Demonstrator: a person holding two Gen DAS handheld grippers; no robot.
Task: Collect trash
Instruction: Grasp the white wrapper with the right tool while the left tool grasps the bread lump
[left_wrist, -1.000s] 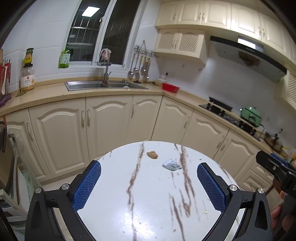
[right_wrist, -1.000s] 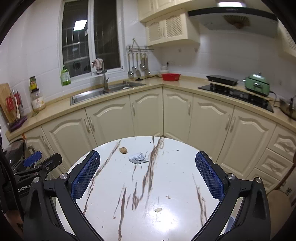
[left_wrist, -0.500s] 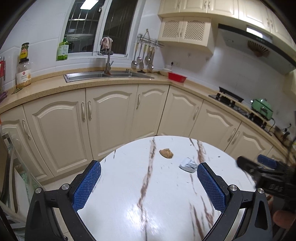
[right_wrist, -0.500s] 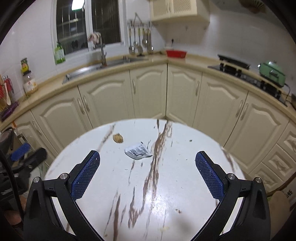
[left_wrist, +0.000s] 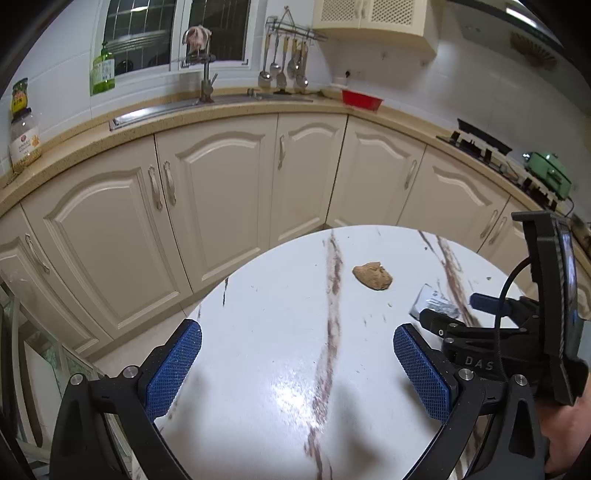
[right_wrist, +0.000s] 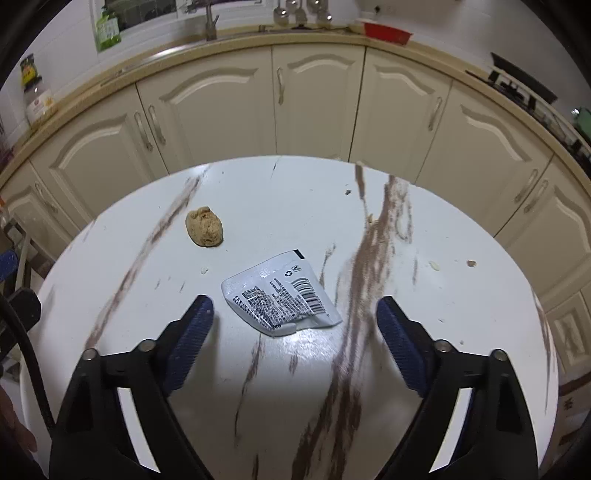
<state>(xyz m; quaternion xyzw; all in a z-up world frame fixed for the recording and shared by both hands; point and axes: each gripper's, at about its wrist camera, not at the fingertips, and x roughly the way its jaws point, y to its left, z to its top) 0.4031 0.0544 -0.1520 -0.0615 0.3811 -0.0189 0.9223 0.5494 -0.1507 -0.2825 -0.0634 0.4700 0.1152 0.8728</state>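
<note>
On the round surface (right_wrist: 461, 302): wrapper (right_wrist: 280, 297) lying flat near the middle, food lump (right_wrist: 204, 231) behind and to its left, apart from it. Crumbs (right_wrist: 471, 263) scattered off to the right. Behind the surface, cabinets (right_wrist: 317, 99) under a counter (left_wrist: 229, 110) carrying sink (left_wrist: 207, 105), jar (left_wrist: 24, 142), bowl (left_wrist: 361, 99), stove (left_wrist: 484, 144).

A round white bench (right_wrist: 461, 306) with brown marble streaks fills the foreground. Cream cabinet doors (left_wrist: 221, 192) curve behind it under a tan worktop. Up there stand a tap (left_wrist: 205, 79), a green bottle (left_wrist: 102, 72), hanging ladles (left_wrist: 284, 66), a red tray (left_wrist: 361, 99) and a green pot (left_wrist: 550, 173).
</note>
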